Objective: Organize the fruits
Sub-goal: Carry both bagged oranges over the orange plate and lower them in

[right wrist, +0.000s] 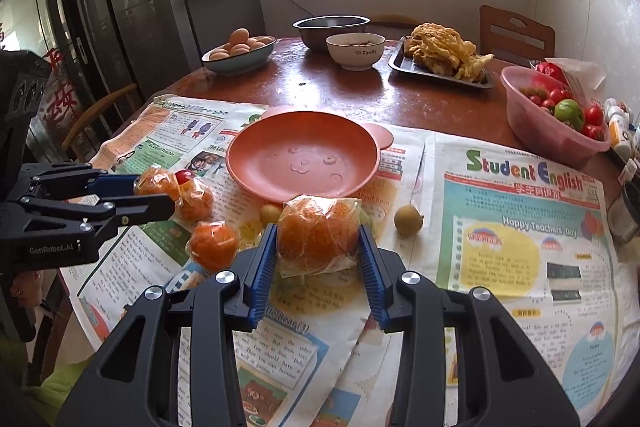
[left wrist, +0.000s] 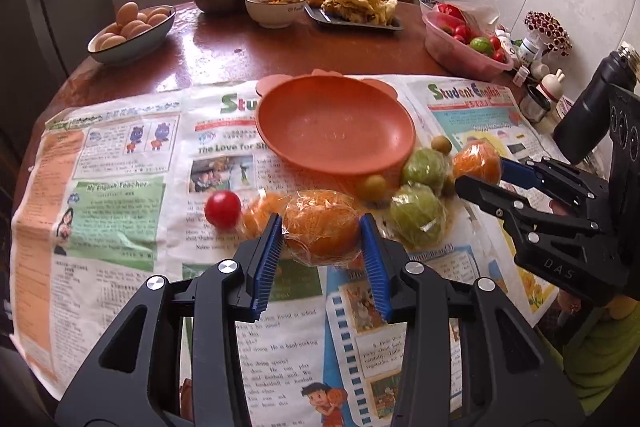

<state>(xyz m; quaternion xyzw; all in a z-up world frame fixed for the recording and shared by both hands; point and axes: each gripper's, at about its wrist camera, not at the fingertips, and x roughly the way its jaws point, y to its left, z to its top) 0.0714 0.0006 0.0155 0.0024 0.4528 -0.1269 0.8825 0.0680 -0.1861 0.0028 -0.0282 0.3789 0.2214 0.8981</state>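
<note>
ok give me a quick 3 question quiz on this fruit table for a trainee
1. True or false: the orange plate already holds fruit.
2. What is the left gripper shut on? A) a wrapped orange B) a red tomato C) an egg
3. Fill in: the fruit by the plate lies on sheets of ____.

Key
1. False. The plate is empty.
2. A. Its blue pads press the wrapped orange; the right gripper is shut on another wrapped orange. The red tomato lies loose on the paper.
3. Newspaper.
</note>
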